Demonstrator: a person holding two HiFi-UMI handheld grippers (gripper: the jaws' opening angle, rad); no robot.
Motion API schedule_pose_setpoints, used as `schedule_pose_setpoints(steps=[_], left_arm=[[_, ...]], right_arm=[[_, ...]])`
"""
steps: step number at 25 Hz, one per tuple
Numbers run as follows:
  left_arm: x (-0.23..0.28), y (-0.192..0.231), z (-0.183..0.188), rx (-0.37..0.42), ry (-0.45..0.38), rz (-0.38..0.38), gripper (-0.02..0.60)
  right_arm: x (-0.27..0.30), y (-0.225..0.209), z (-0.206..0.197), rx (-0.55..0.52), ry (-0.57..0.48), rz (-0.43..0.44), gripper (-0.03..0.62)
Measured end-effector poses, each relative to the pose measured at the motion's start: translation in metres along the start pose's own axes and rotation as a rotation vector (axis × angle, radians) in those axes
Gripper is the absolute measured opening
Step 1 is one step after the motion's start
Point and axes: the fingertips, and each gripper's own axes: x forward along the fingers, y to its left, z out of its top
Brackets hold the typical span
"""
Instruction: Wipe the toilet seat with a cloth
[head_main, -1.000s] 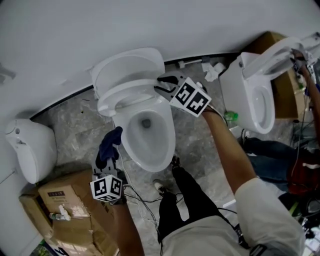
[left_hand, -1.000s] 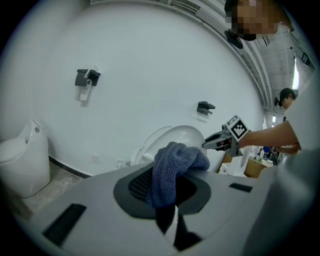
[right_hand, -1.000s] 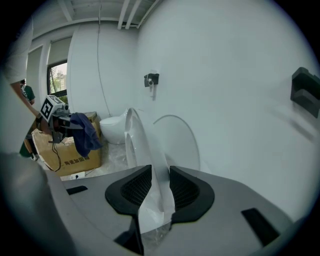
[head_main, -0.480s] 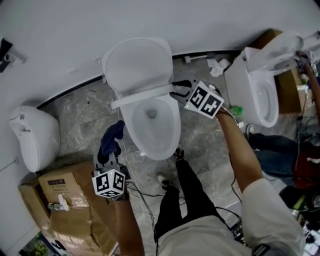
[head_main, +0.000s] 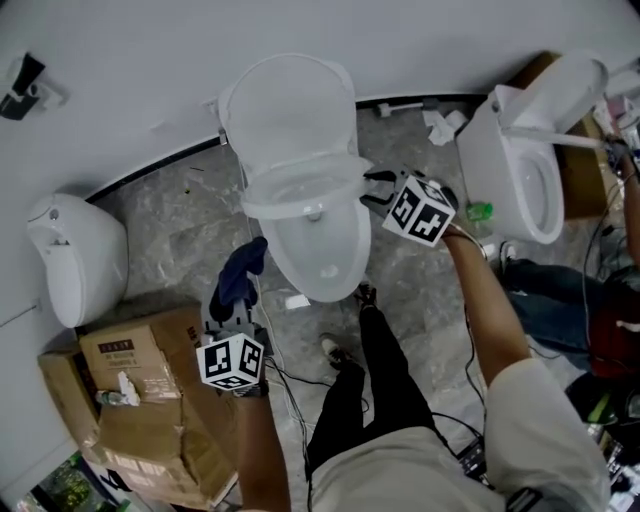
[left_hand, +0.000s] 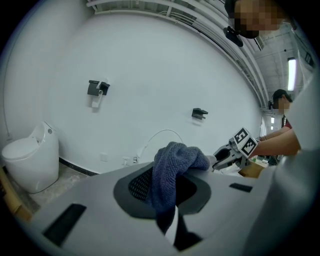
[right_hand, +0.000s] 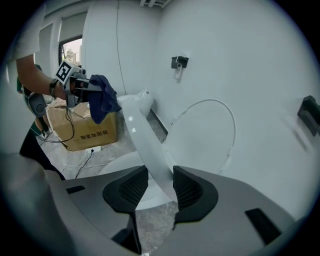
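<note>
Toilet against wall, lid up, seat part-lowered over bowl. Right tool at seat's right edge, jaws just opening, rim loose between. Left tool clamped on blue cloth, left of bowl over open floor.

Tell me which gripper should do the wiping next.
Left. The left gripper clamps the cloth; the right gripper has the toilet seat between jaws that have just been opening.
</note>
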Motion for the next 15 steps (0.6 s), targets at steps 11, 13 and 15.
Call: schedule_pose_setpoints(steps=[11, 13, 15], left_arm=[[-0.026, -0.009, -0.016, -0.006, 0.016, -0.021, 0.041], [-0.029, -0.011, -0.018, -0.007, 0.023, -0.018, 0.041], [-0.032, -0.013, -0.020, -0.008, 0.024, -0.016, 0.041]], right_arm=[[0.006, 0.057, -0.032, -0.087, 0.073, 0.089, 0.196], [0.007, 0.067, -0.039, -0.085, 0.081, 0.130, 0.206], [0.008, 0.078, -0.047, -0.064, 0.081, 0.178, 0.216]])
